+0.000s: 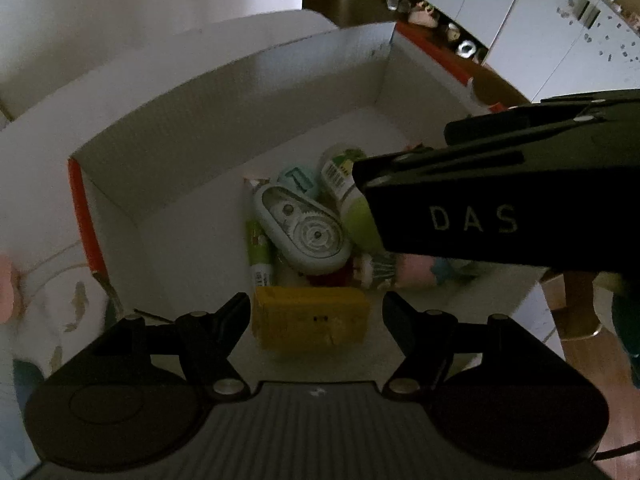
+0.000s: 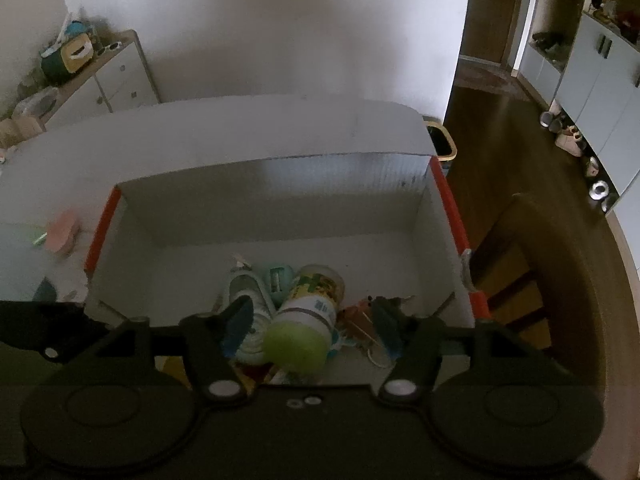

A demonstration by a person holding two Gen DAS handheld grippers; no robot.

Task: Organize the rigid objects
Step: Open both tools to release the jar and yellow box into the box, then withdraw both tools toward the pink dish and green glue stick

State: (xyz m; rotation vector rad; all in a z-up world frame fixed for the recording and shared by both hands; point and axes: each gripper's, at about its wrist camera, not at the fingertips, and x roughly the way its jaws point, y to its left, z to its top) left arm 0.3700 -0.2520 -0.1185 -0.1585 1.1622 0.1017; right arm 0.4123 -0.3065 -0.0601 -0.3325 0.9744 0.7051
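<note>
Grippers both hover spread over the white box [image 2: 280, 196]: left gripper [image 1: 316, 312] above a yellow block [image 1: 312, 320], right gripper [image 2: 316, 320] over the green-capped bottle [image 2: 308, 312] lying inside.

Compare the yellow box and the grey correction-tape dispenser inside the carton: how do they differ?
The yellow box is blocky, opaque and straight-edged; the correction-tape dispenser is a rounded teardrop with a clear face showing its gears. The box lies nearest the open left claw, on its own at the pile's near edge; the dispenser sits further in, pressed among the glue stick and the green-capped bottle. Both lie loose inside the white carton, ungripped.
</note>
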